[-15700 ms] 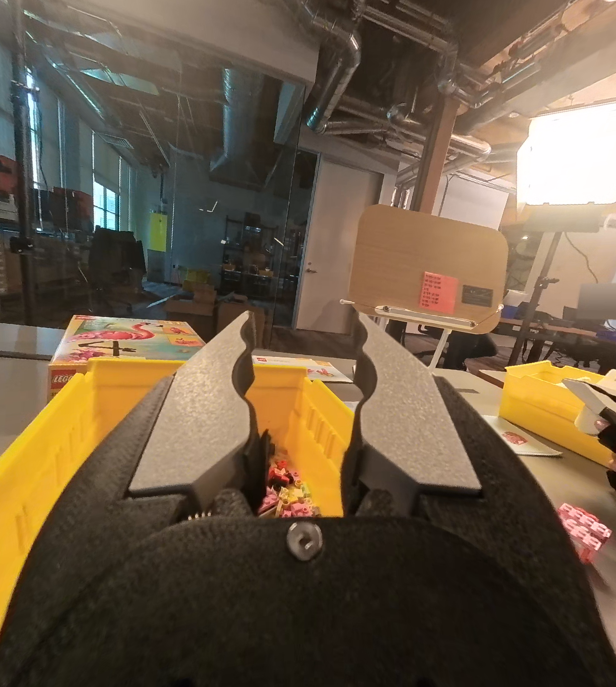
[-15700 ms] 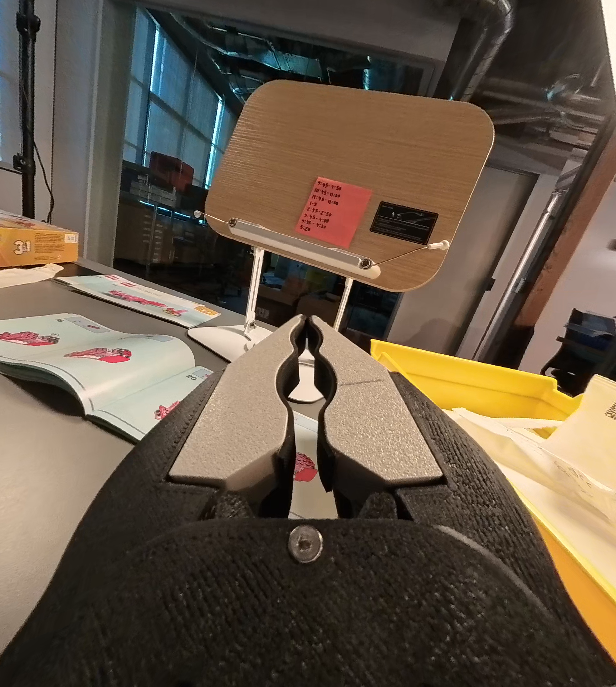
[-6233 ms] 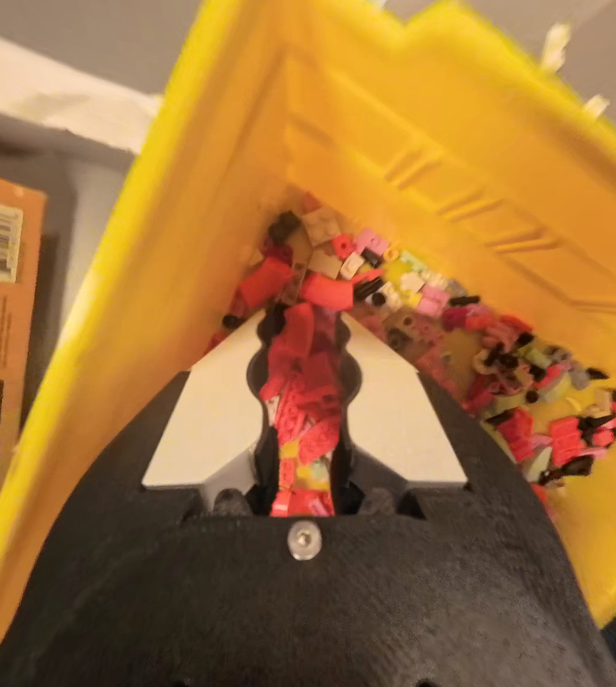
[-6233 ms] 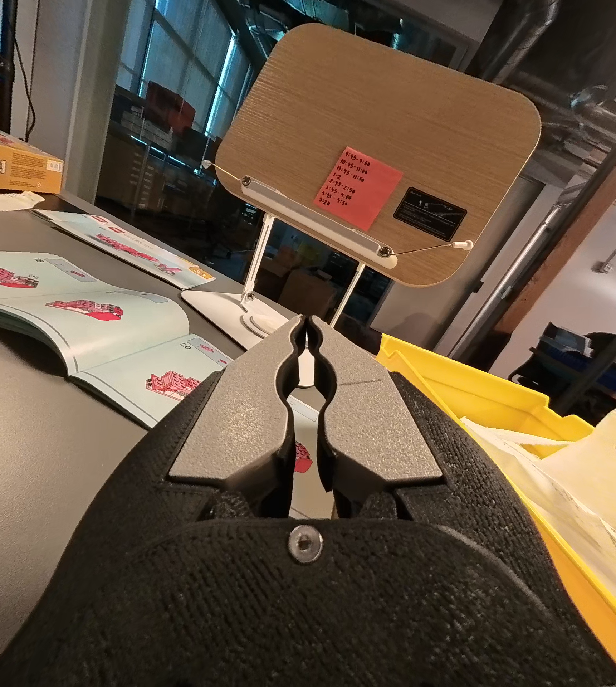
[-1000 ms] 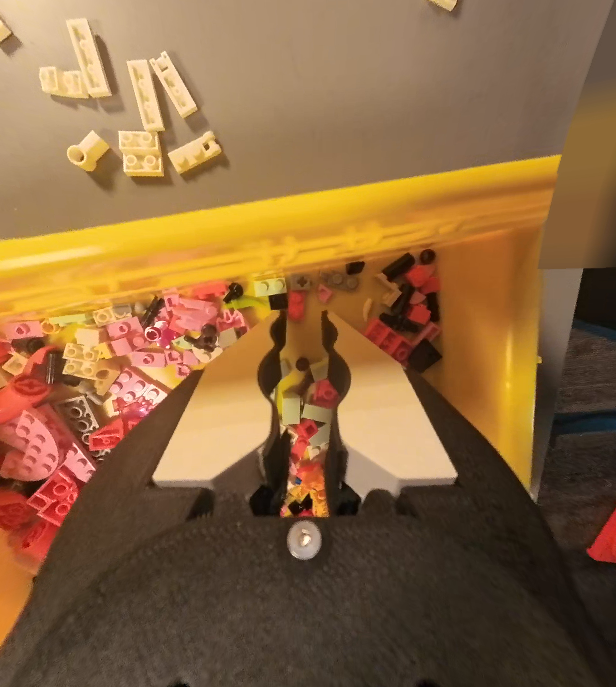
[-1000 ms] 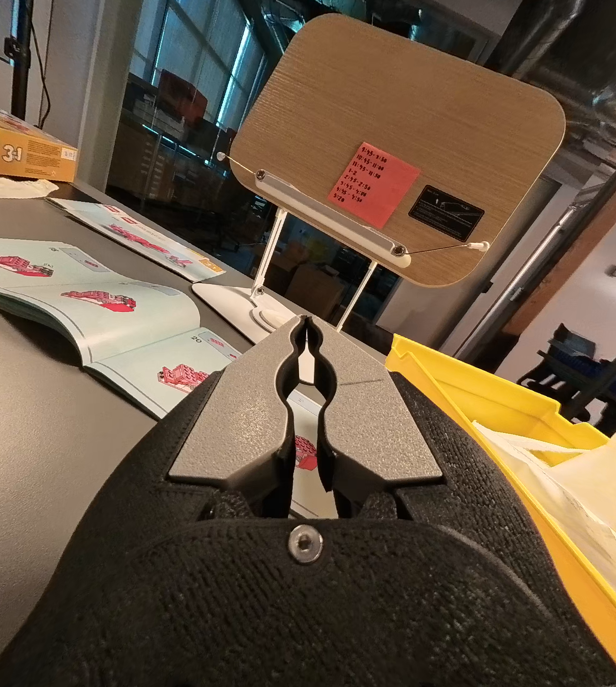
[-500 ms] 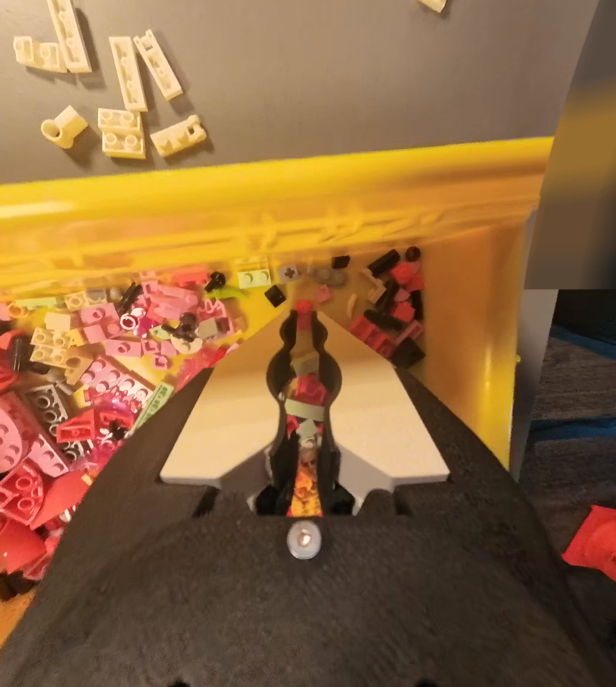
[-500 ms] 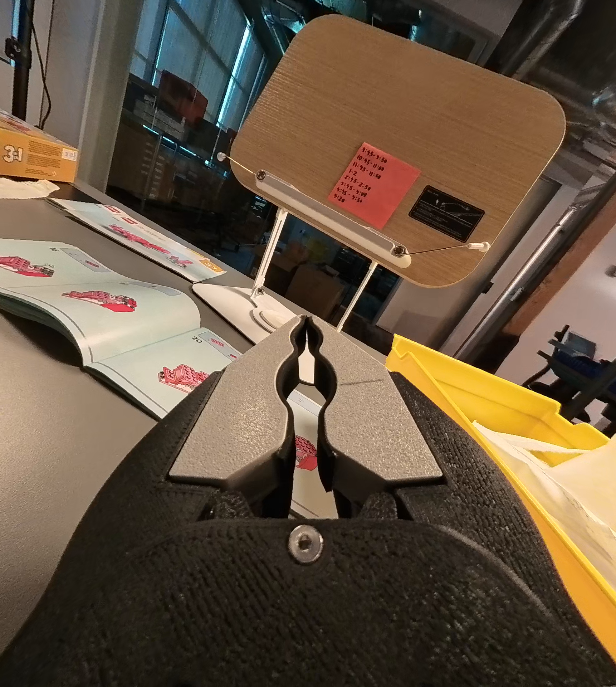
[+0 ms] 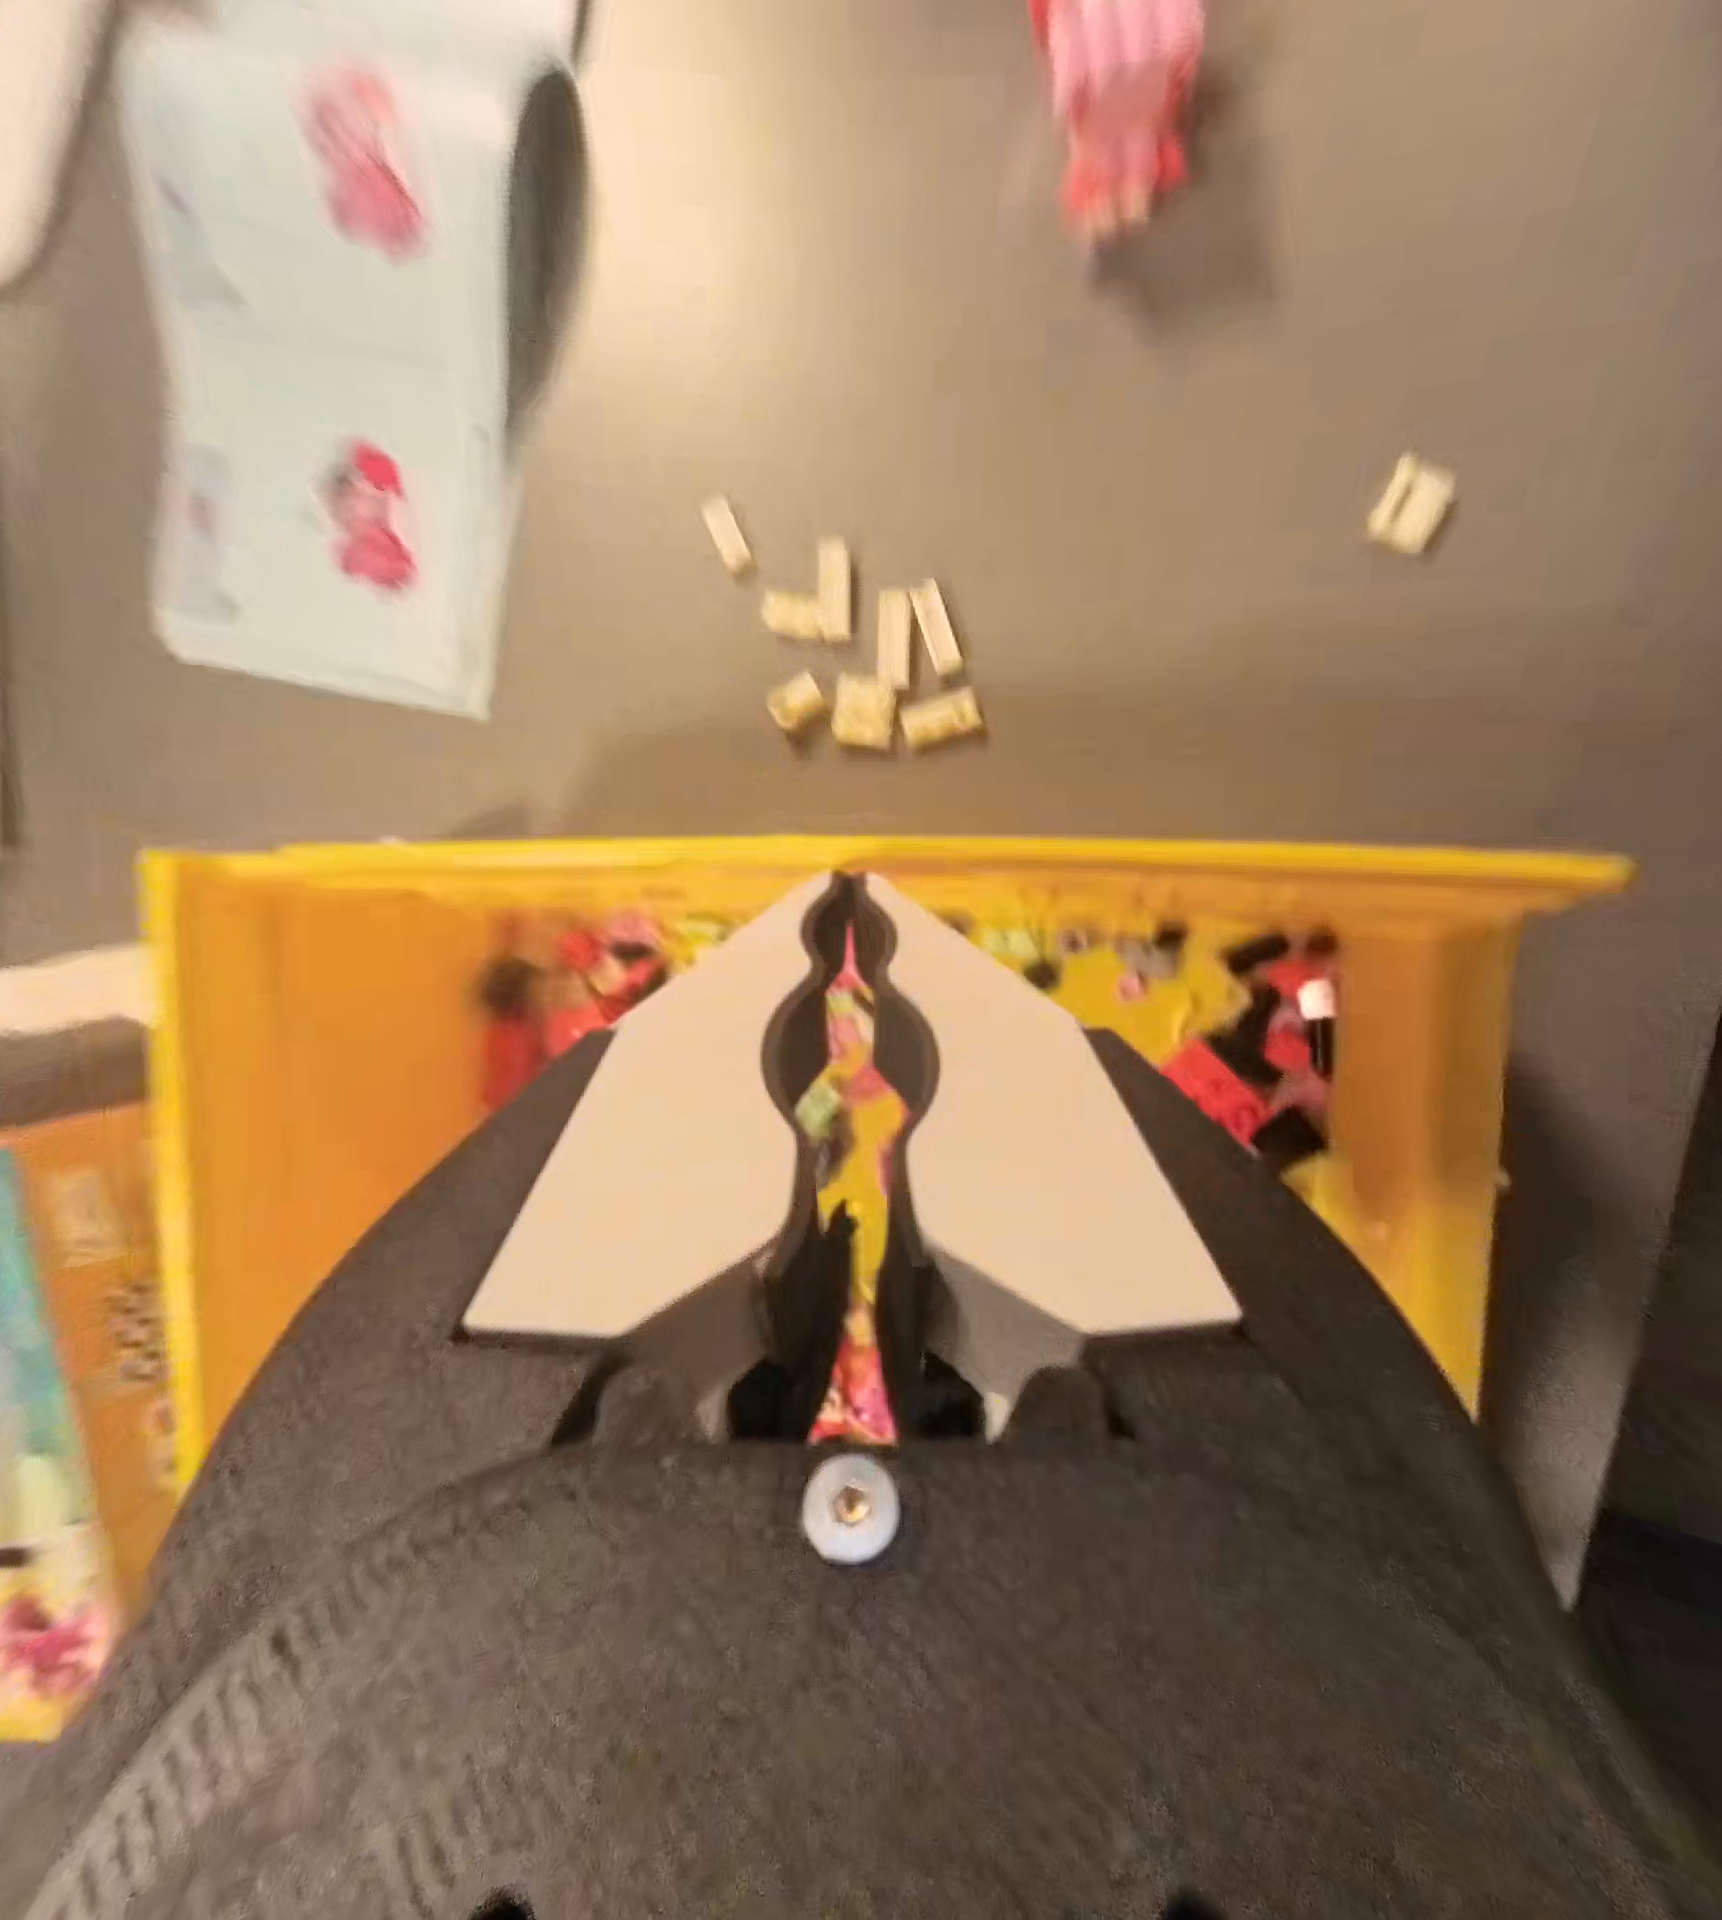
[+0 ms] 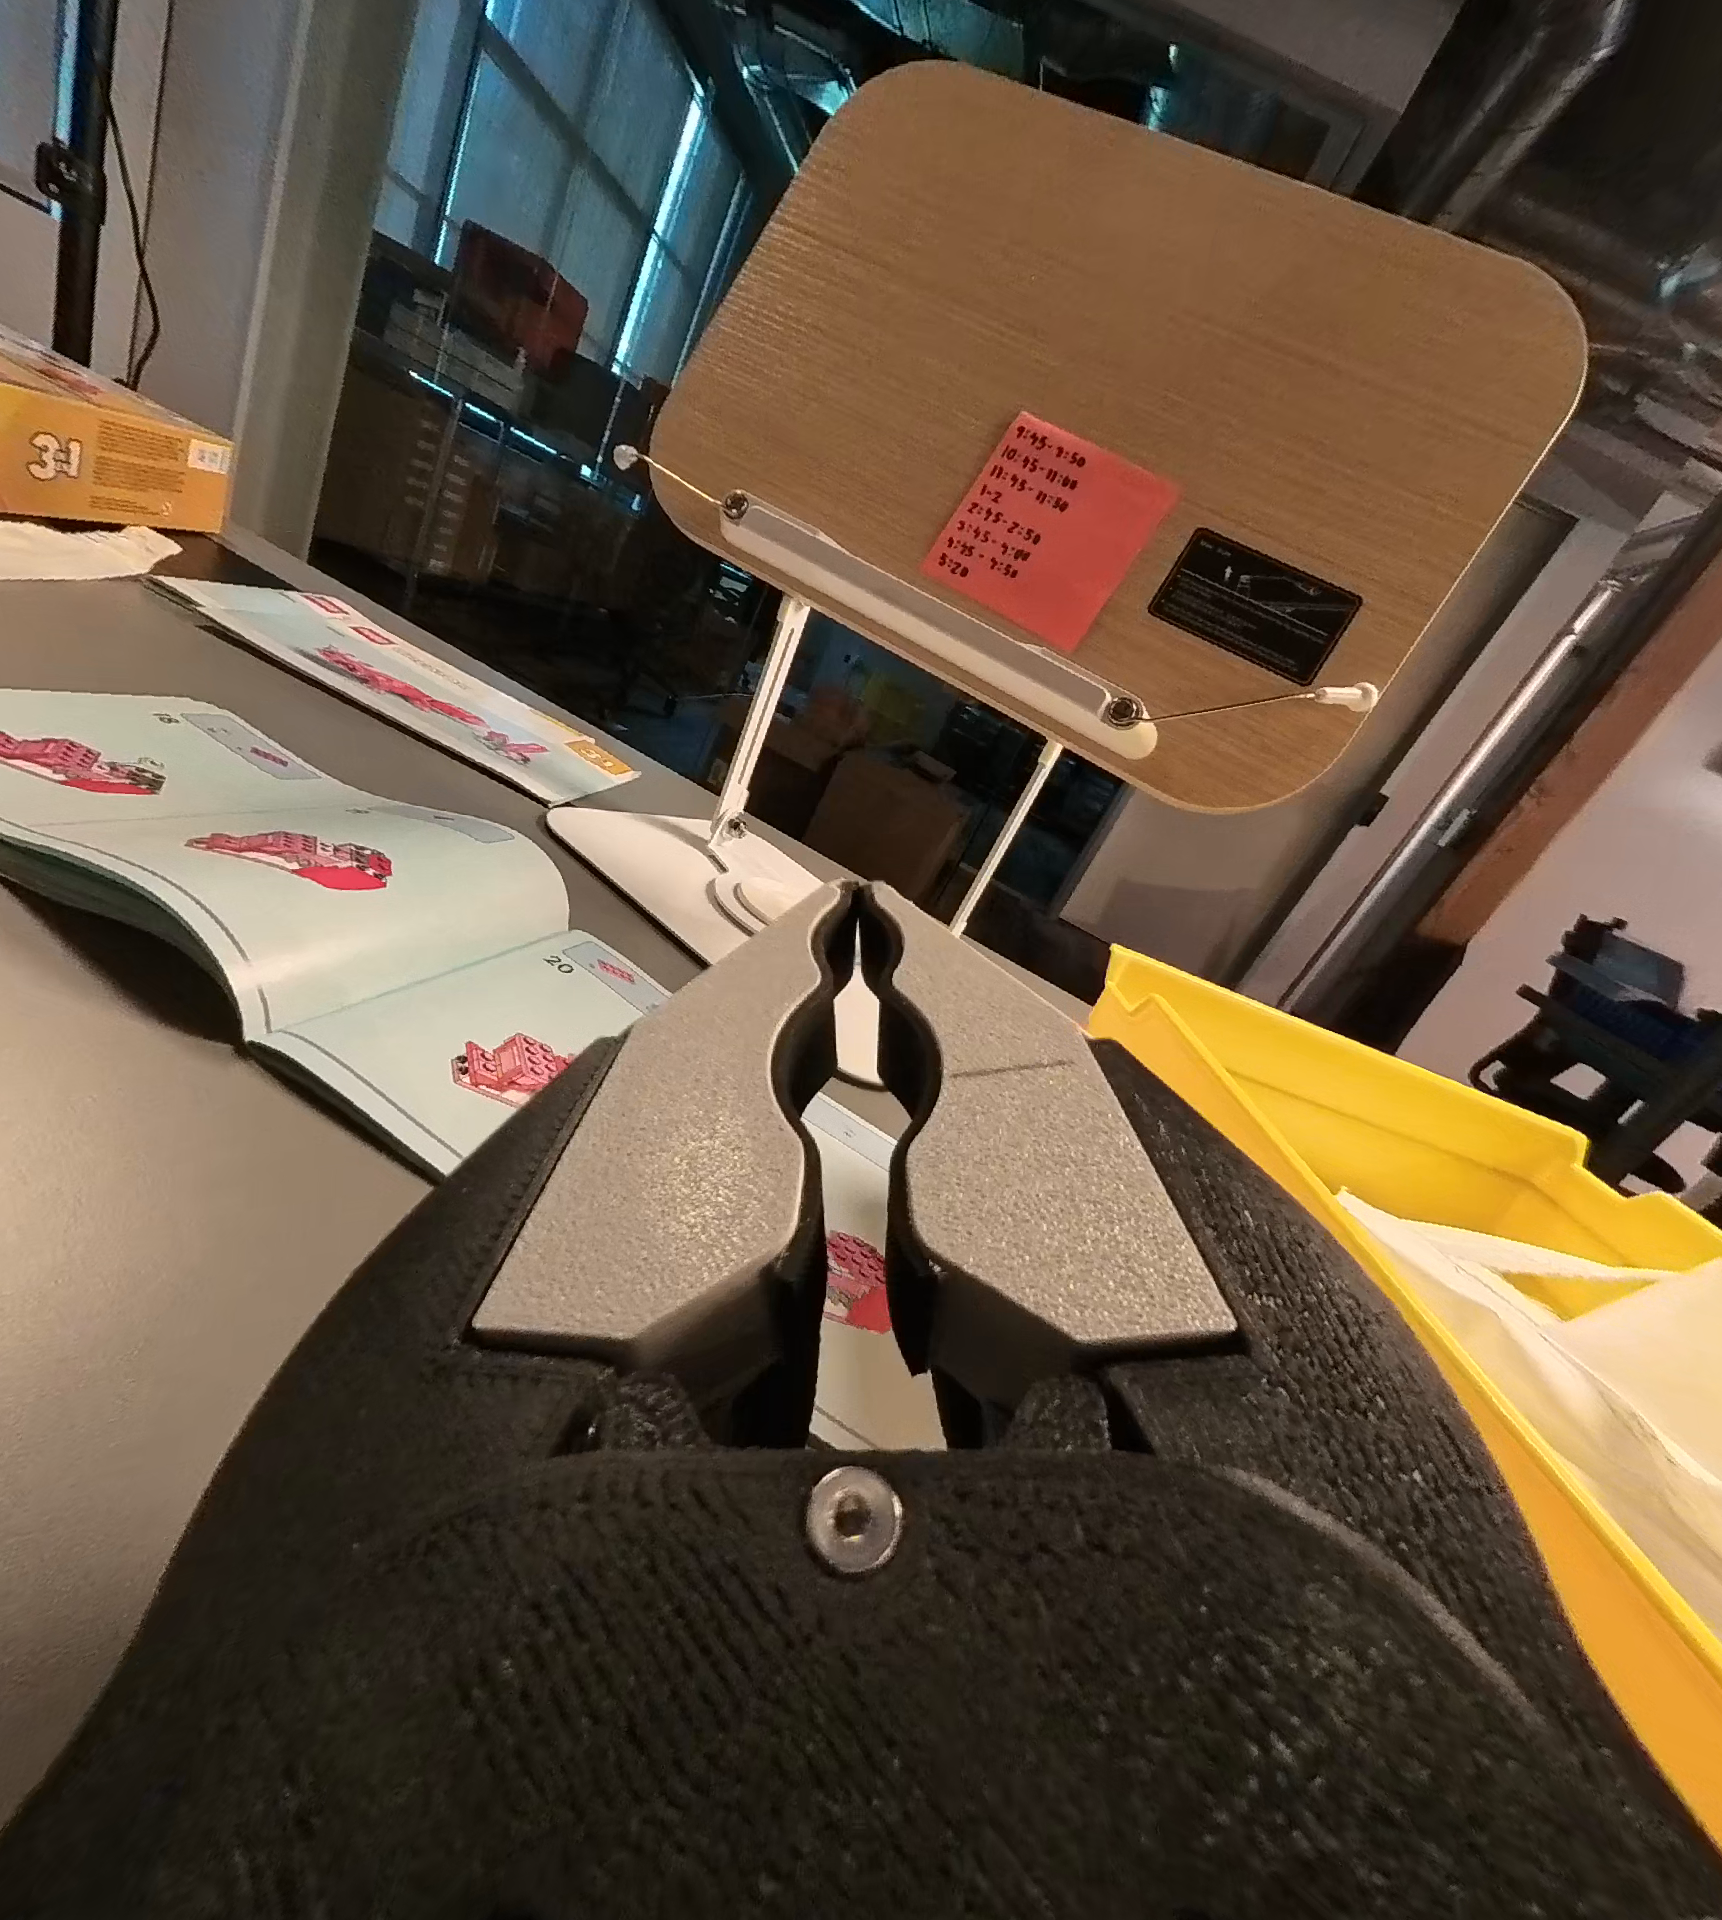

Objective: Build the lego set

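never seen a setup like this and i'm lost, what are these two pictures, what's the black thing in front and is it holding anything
Each picture comes from a camera mounted on a hand-held two-finger gripper, looking out along its fingers. There is no robot arm.

The left gripper looks down, blurred, into a yellow bin of small toy bricks. Its fingertips meet; whether they pinch a brick is too blurred to tell. Beyond lie cream bricks on the grey table.

The right gripper sits low over the table, shut on nothing, facing an open instruction booklet, a wooden book stand and another yellow bin.
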A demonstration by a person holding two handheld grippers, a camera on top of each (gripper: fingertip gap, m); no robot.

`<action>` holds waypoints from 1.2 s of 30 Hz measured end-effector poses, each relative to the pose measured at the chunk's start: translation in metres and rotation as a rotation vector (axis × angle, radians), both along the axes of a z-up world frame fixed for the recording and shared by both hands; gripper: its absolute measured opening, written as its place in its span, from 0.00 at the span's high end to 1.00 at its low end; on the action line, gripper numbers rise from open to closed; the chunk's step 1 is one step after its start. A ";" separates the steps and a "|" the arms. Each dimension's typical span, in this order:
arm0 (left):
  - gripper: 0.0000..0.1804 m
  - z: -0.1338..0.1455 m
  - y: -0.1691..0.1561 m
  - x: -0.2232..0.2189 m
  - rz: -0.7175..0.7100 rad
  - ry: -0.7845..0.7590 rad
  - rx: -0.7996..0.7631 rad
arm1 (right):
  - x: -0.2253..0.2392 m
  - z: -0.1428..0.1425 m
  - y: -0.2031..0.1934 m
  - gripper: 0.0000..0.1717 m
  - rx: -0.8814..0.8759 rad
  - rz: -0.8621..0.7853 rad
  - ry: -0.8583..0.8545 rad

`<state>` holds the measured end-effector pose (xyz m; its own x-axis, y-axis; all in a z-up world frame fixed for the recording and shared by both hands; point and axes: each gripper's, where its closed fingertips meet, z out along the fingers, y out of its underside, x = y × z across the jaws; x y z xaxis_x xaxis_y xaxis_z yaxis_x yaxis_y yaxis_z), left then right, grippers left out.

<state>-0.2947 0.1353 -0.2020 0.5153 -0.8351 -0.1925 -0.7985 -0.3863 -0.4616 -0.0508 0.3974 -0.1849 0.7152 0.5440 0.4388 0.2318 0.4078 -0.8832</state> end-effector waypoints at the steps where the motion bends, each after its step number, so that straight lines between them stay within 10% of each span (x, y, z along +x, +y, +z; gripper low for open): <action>1: 1.00 0.013 0.013 0.008 0.011 0.009 0.051 | 0.000 0.000 -0.001 1.00 0.000 0.005 0.004; 9: 1.00 0.011 0.065 0.082 -0.043 0.039 -0.059 | 0.003 0.006 -0.006 1.00 -0.032 0.066 0.079; 22: 1.00 0.042 0.007 -0.006 0.341 0.101 0.006 | 0.014 0.012 -0.003 1.00 -0.075 0.085 0.176; 36: 1.00 -0.073 -0.053 -0.017 0.123 0.074 -0.184 | 0.005 0.003 0.000 1.00 -0.022 0.007 0.049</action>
<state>-0.3117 0.0827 -0.2751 0.6058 -0.7912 -0.0839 -0.7691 -0.5554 -0.3163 -0.0459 0.3979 -0.1819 0.7315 0.5584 0.3914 0.1853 0.3896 -0.9022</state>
